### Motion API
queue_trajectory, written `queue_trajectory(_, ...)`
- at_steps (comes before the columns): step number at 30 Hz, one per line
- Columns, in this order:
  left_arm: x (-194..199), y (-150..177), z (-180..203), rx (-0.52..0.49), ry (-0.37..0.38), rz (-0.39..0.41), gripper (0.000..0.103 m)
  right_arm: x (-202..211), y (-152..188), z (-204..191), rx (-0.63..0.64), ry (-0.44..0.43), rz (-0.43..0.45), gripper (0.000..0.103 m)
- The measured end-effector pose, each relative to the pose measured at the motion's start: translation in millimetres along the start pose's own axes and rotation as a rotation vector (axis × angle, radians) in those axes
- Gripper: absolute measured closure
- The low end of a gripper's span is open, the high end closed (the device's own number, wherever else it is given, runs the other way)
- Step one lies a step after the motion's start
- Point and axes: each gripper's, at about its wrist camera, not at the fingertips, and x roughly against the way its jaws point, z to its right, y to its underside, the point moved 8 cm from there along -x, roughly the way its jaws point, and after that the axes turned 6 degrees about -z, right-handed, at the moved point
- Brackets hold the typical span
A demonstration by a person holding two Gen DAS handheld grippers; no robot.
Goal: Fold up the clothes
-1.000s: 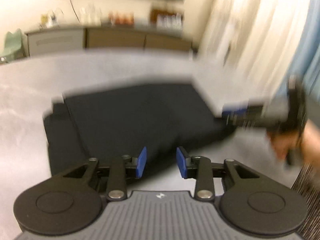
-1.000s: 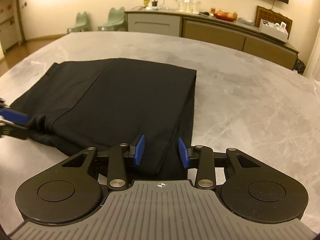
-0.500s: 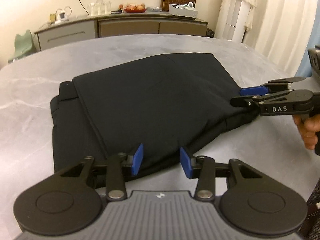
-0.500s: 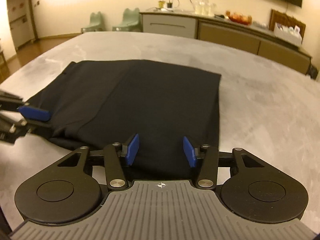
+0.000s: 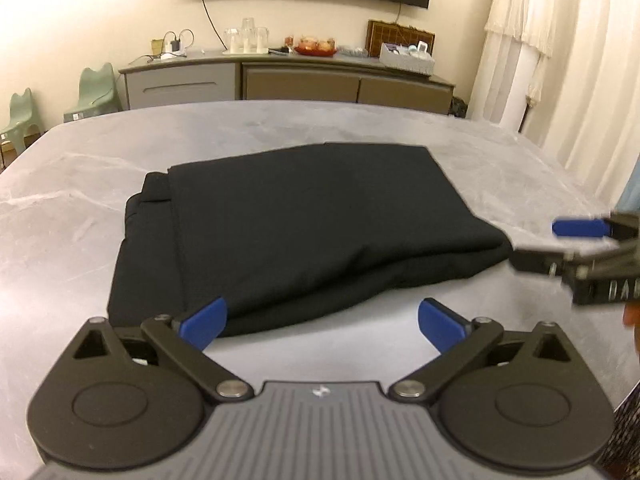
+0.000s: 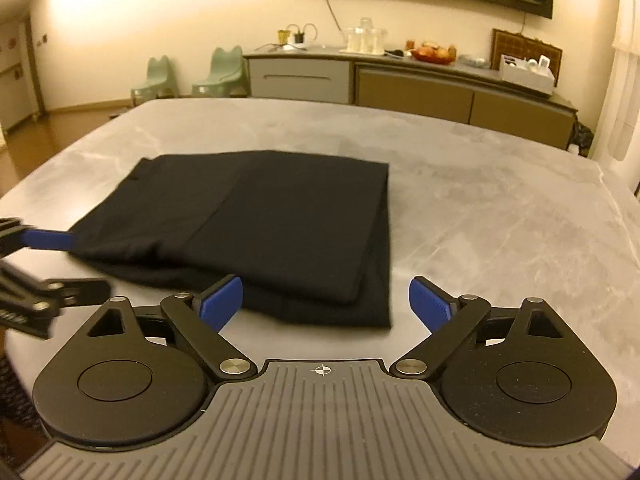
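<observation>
A black garment (image 5: 304, 224) lies folded flat on the grey marble table (image 5: 80, 208); it also shows in the right wrist view (image 6: 256, 236). My left gripper (image 5: 322, 324) is open and empty, just off the garment's near edge. My right gripper (image 6: 324, 304) is open and empty, just off the garment's near right corner. The right gripper also shows at the right edge of the left wrist view (image 5: 580, 248). The left gripper shows at the left edge of the right wrist view (image 6: 44, 264).
A long sideboard (image 5: 288, 84) with cups, fruit and a box stands against the far wall. Two green child chairs (image 5: 96, 92) stand at the far left. White curtains (image 5: 560, 56) hang at the right. The table's rounded edge runs near me.
Both grippers have opened wide and pulled back from the garment's near edge. The garment now lies still and flat on the table.
</observation>
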Motion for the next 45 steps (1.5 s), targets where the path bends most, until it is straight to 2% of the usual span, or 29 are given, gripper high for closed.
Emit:
queue_trajectory(7, -0.7, -8.4, 15.8, 0.011, 0.020, 0.018, 0.000, 12.3, 14.9, -1.3, -0.021, 0.021, 0.001, 0.010)
queue_trajectory(15, -13.8, -2.7, 34.5, 0.021, 0.027, -0.020, 0.000, 14.3, 17.5, 2.4, -0.023, 0.031, 0.000, 0.010)
queue_trajectory(23, -17.4, 0.1, 36.6, 0.052, 0.020, -0.030, 0.000, 10.8, 19.3, -1.4, -0.002, 0.040, -0.008, 0.010)
queue_trajectory(33, -16.6, 1.7, 42.5, 0.010, -0.007, -0.018, 0.000, 4.7, 22.5, -3.0, 0.006, 0.051, -0.026, 0.010)
queue_trajectory(45, -18.9, 2.0, 35.3, 0.026, -0.017, -0.026, 0.000, 3.1, 24.0, -5.0, 0.014, 0.052, -0.033, 0.010)
